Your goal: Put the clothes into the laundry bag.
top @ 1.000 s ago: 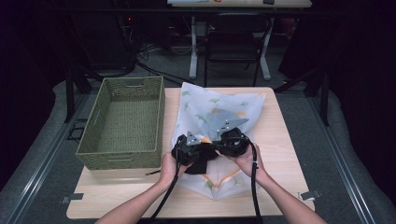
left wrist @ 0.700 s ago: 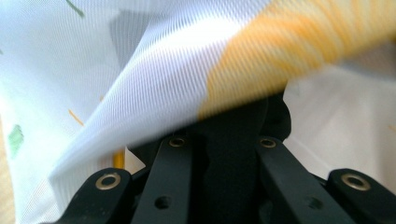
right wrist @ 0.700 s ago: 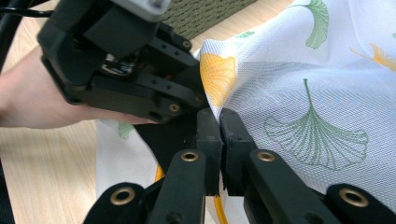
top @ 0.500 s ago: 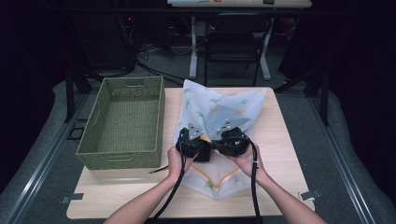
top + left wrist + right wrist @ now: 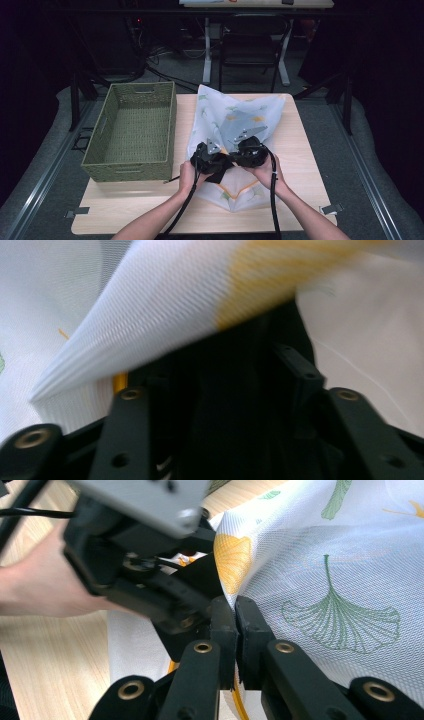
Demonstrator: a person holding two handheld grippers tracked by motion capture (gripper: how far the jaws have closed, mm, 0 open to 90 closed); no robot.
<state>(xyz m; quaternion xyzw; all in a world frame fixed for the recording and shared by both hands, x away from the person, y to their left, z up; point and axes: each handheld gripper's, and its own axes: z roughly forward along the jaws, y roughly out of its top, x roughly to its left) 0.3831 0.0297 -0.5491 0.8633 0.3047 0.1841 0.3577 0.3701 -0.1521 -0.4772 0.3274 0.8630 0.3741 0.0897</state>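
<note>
Mesh laundry bag [image 5: 235, 120] lies at table centre; right gripper [image 5: 235, 611] clamps its edge, left gripper [image 5: 207, 159], at nine o'clock, has just been opening, jaws apart.

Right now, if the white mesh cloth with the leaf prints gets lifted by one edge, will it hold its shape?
Probably not: the white mesh cloth with leaf prints already lies rumpled and folded, so it should droop. Its fine open weave looks light. Pinched in the right gripper, it bends sharply, suggesting no stiffness.
</note>
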